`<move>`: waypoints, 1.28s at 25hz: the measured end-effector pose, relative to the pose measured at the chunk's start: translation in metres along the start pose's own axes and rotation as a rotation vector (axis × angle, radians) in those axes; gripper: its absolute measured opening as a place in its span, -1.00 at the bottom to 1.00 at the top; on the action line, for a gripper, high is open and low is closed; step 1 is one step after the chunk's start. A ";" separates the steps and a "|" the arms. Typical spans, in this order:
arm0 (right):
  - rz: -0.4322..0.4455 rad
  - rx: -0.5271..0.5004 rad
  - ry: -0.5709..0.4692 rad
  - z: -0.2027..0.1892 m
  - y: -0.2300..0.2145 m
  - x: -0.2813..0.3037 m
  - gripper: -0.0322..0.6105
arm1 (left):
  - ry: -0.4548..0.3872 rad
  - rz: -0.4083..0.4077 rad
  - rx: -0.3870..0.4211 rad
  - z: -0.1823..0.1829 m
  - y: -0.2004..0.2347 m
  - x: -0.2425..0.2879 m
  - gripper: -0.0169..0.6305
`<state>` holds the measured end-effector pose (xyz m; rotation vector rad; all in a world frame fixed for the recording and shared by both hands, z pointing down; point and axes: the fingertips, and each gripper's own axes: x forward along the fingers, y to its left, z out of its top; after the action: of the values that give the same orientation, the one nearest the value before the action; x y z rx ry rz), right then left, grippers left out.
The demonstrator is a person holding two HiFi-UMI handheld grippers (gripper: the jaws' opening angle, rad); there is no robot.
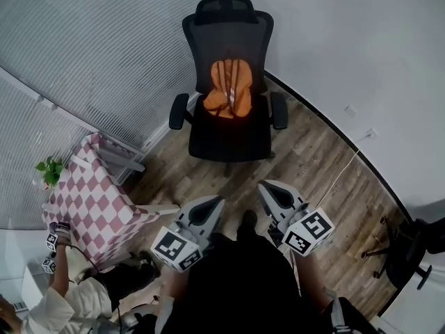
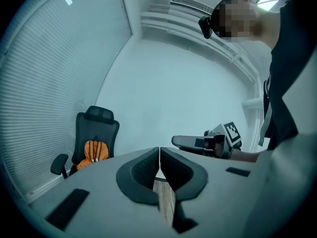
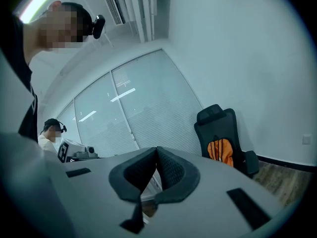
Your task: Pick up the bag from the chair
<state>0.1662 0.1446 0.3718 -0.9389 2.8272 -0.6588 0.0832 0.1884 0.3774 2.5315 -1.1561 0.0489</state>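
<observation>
An orange bag [image 1: 227, 90] with pale straps sits on the seat of a black office chair [image 1: 229, 127], leaning on its mesh back. Both show small in the left gripper view, bag [image 2: 94, 152] on chair [image 2: 94, 128], and in the right gripper view, bag [image 3: 221, 151] on chair [image 3: 218, 120]. My left gripper [image 1: 214, 202] and right gripper [image 1: 266, 186] are held side by side over the wood floor, well short of the chair. Each has its jaws pressed together with nothing between them, as the left [image 2: 159, 155] and right [image 3: 157, 156] gripper views show. Both point toward the chair.
A table with a pink-and-white checked cloth [image 1: 97, 200] stands at the left, a small plant [image 1: 49, 170] by its far corner. Another person [image 1: 59, 301] with grippers sits at the lower left. A second dark chair [image 1: 414, 252] is at the right. A white cable [image 1: 341, 176] crosses the floor.
</observation>
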 end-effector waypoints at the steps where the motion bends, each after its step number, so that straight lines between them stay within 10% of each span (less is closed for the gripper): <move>1: 0.002 0.004 0.003 0.001 -0.005 0.001 -0.84 | 0.002 0.005 -0.004 0.000 0.001 0.004 -0.84; 32: -0.140 -0.029 -0.021 0.051 -0.071 0.194 -0.84 | -0.028 -0.097 0.012 0.083 0.214 0.058 -0.84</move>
<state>0.0599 -0.0401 0.3653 -1.1504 2.7792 -0.6191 -0.0457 -0.0097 0.3753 2.6027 -1.0442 -0.0037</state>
